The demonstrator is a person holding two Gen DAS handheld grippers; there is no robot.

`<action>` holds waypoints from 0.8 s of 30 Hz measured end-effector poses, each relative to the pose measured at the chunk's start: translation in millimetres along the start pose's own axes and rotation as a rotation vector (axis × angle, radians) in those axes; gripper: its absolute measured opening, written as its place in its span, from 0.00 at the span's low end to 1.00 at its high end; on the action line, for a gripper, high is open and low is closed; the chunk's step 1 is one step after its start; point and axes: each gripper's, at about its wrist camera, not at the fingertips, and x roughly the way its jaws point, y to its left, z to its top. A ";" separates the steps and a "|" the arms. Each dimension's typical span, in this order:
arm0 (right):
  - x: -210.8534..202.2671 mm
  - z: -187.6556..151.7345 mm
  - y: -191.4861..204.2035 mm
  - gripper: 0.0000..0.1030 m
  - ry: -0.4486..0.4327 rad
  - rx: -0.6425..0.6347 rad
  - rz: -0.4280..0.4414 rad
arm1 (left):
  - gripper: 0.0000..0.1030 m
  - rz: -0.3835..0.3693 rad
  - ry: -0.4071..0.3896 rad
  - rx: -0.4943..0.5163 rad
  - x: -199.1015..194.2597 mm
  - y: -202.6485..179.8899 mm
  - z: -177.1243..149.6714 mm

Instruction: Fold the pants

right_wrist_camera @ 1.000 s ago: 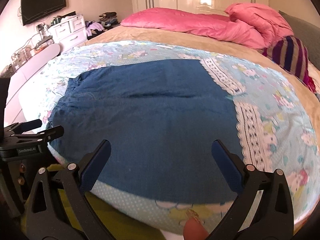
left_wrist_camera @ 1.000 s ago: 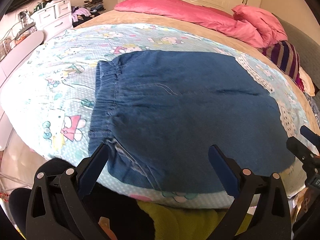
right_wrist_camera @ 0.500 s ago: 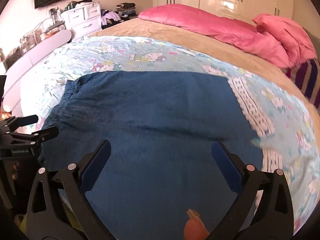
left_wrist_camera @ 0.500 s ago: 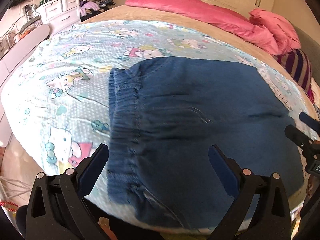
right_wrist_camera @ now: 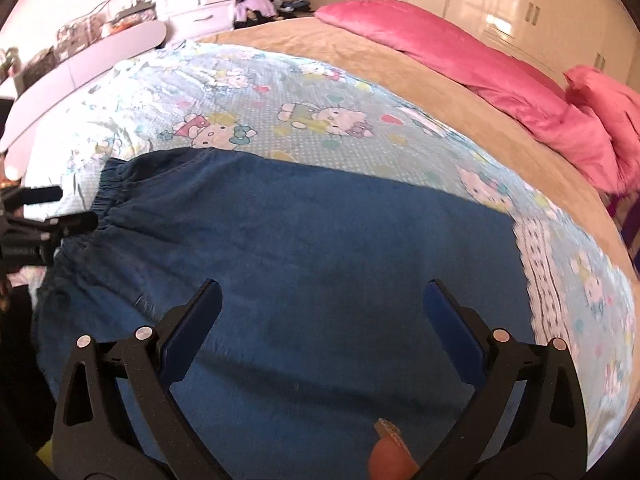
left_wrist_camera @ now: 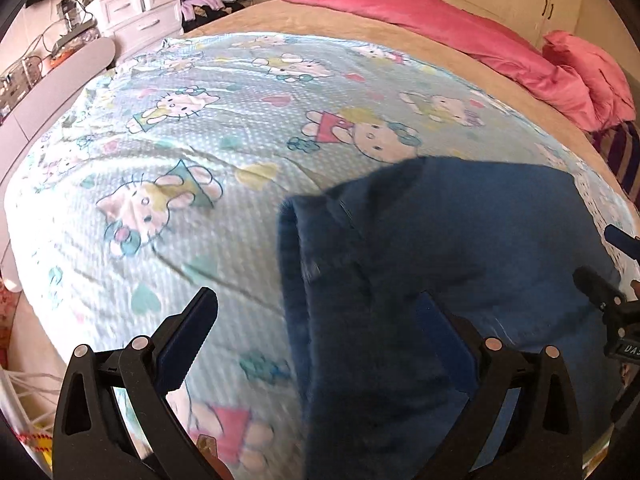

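Since a second ago we have pushed both grippers farther over the bed; the pants (right_wrist_camera: 304,264) lie flat on the cartoon sheet (left_wrist_camera: 168,184). Left gripper (left_wrist_camera: 316,320) and right gripper (right_wrist_camera: 320,304) gape, empty. Motion blur smears the waistband (left_wrist_camera: 296,280).

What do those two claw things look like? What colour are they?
Each gripper, left gripper and right gripper, is a black plastic frame with triangular cut-outs and round silver rivets. Its two jaws are long flat paddles faced with dark blue pads. The left gripper's side carries a small label with white lettering.
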 end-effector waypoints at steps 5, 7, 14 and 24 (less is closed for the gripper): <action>33.3 19.4 -4.5 0.92 0.051 -0.015 0.037 | 0.96 -0.021 0.028 0.025 26.3 5.6 20.2; 42.8 25.3 -4.6 0.92 0.058 -0.031 0.042 | 0.96 -0.027 0.028 0.028 35.0 7.4 26.4; 72.7 50.7 -7.6 0.92 0.080 -0.058 0.058 | 0.96 -0.057 0.023 0.044 55.3 4.4 43.0; 97.4 82.7 7.0 0.92 0.088 -0.183 0.081 | 0.34 -0.085 -0.083 0.132 39.0 -6.2 38.7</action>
